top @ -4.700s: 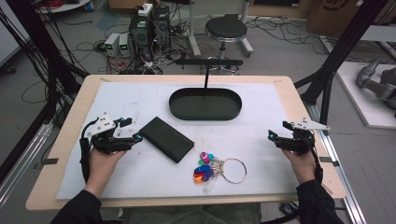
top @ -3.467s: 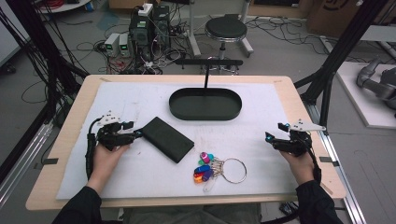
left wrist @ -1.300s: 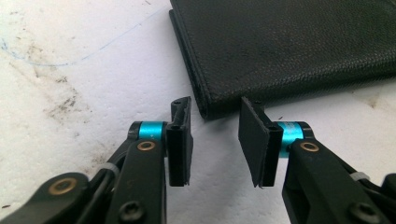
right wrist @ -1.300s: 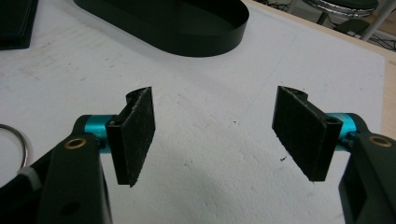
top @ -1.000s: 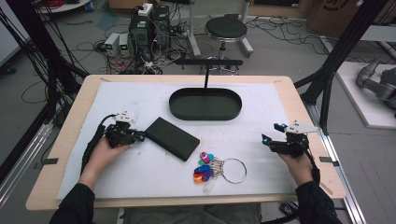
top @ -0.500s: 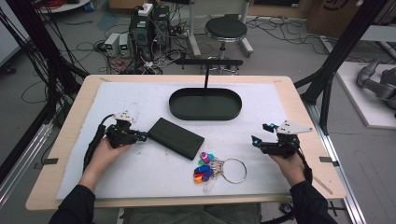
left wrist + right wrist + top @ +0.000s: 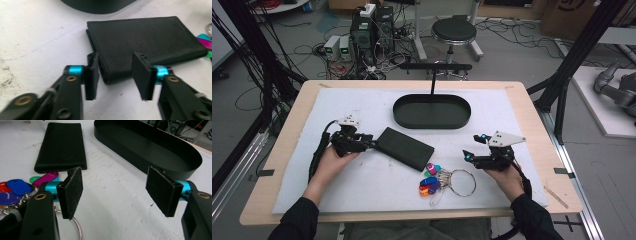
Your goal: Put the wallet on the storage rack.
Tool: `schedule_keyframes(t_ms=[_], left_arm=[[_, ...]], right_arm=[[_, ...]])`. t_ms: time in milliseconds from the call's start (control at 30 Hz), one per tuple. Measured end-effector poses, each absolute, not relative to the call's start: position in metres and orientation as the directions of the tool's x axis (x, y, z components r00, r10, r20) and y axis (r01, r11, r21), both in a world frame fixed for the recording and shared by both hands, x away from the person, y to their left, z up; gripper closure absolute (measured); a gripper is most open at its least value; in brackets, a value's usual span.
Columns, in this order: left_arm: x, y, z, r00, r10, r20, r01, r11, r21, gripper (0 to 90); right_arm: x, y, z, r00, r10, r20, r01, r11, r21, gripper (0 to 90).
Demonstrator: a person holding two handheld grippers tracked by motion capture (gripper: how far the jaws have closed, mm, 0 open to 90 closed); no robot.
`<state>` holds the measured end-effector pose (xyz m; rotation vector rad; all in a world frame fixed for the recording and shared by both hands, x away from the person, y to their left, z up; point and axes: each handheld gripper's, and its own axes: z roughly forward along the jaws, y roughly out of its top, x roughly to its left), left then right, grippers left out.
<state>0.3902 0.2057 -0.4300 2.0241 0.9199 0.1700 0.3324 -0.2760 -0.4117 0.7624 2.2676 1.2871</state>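
the flat black leather wallet (image 7: 145,42) is laid on the white-covered tabletop (image 7: 362,185), just before the black oval tray (image 7: 432,111). its near corner is straddled by the left tool (image 7: 116,75), whose jaws have just been opening and are not pressed on it. the right tool (image 7: 120,187) is held spread wide beside the bunch of coloured keys on a metal ring (image 7: 444,180).

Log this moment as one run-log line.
left tongs: just opened, straddling wallet corner | right tongs: open, by keys | tray: empty
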Motion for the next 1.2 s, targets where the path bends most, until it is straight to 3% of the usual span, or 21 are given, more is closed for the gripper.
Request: schedule_keyframes(t_ms=[200, 233, 400, 567, 600, 700, 900, 1000, 1067, 1167, 1200], left_arm=[[0.408, 0.205, -0.44, 0.611, 0.713, -0.345, 0.645, -0.195, 0.739, 49.8], [0.415, 0.206, -0.443, 0.57, 0.71, -0.413, 0.689, -0.14, 0.711, 49.3], [0.42, 0.2, -0.448, 0.55, 0.693, -0.466, 0.735, -0.137, 0.664, 56.0], [0.416, 0.196, -0.443, 0.567, 0.698, -0.437, 0.718, -0.159, 0.678, 68.1], [0.415, 0.197, -0.442, 0.57, 0.698, -0.433, 0.711, -0.154, 0.686, 76.6], [0.412, 0.197, -0.443, 0.571, 0.704, -0.423, 0.699, -0.146, 0.7, 81.0], [0.411, 0.197, -0.445, 0.584, 0.677, -0.448, 0.695, -0.131, 0.707, 79.8], [0.415, 0.194, -0.451, 0.569, 0.657, -0.495, 0.722, -0.11, 0.684, 66.0], [0.416, 0.192, -0.453, 0.563, 0.66, -0.497, 0.723, -0.103, 0.683, 63.2], [0.416, 0.192, -0.452, 0.554, 0.666, -0.499, 0.728, -0.098, 0.678, 68.7], [0.416, 0.192, -0.452, 0.556, 0.668, -0.494, 0.723, -0.097, 0.684, 75.7]], right_arm=[[0.333, -0.278, -0.411, -0.751, 0.653, -0.097, 0.249, 0.416, 0.875, 30.3], [0.333, -0.277, -0.411, -0.75, 0.654, -0.098, 0.25, 0.417, 0.874, 30.4], [0.334, -0.278, -0.411, -0.752, 0.651, -0.103, 0.243, 0.419, 0.875, 30.4], [0.335, -0.279, -0.411, -0.747, 0.657, -0.1, 0.245, 0.411, 0.878, 30.4], [0.336, -0.279, -0.411, -0.746, 0.658, -0.102, 0.243, 0.412, 0.878, 30.4], [0.336, -0.278, -0.41, -0.747, 0.655, -0.11, 0.237, 0.418, 0.877, 30.4], [0.337, -0.277, -0.41, -0.747, 0.656, -0.109, 0.24, 0.419, 0.876, 30.4], [0.337, -0.277, -0.41, -0.745, 0.658, -0.107, 0.241, 0.415, 0.877, 30.4], [0.337, -0.277, -0.41, -0.745, 0.658, -0.108, 0.24, 0.416, 0.877, 30.4], [0.337, -0.278, -0.41, -0.744, 0.659, -0.108, 0.24, 0.414, 0.878, 30.4], [0.338, -0.278, -0.41, -0.744, 0.659, -0.108, 0.239, 0.414, 0.878, 30.4]])
